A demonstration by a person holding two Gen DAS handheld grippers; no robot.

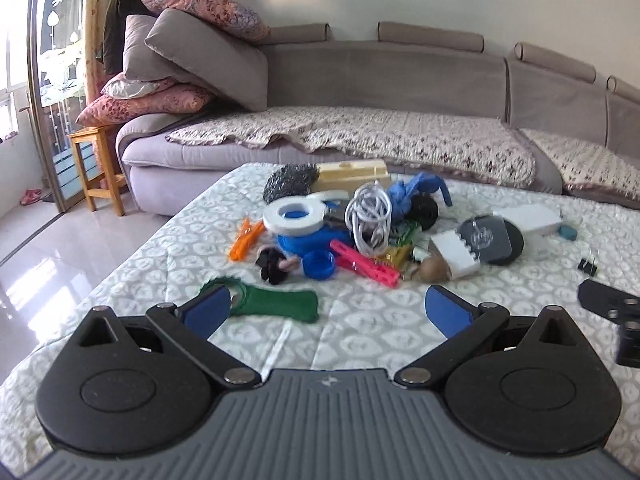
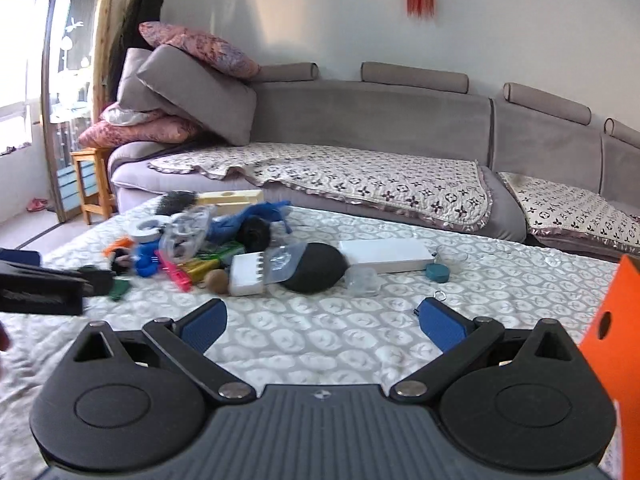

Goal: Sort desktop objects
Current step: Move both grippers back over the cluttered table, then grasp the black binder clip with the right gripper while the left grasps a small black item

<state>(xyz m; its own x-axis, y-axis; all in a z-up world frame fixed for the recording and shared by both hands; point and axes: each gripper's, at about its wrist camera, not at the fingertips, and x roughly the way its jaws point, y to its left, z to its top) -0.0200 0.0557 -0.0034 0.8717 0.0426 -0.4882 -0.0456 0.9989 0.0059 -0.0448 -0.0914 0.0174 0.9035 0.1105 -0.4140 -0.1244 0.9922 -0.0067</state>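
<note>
A pile of small objects lies mid-table on a patterned cloth (image 1: 360, 320): a white tape roll (image 1: 294, 216), a coiled white cable (image 1: 370, 216), a pink clip (image 1: 364, 263), an orange clip (image 1: 245, 238), a blue cap (image 1: 318, 264) and a green flat piece (image 1: 272, 302). My left gripper (image 1: 328, 308) is open and empty, just short of the pile, its left pad beside the green piece. My right gripper (image 2: 322, 320) is open and empty over bare cloth, short of a black air blower (image 2: 316, 266) and a white box (image 2: 386, 256). A small binder clip (image 2: 438, 298) lies by its right pad.
A grey sofa (image 1: 400, 80) with a quilted cover runs behind the table, cushions stacked at its left end. A wooden stool (image 1: 96, 168) stands at the left. An orange bin wall (image 2: 612, 352) stands at the right edge of the right wrist view.
</note>
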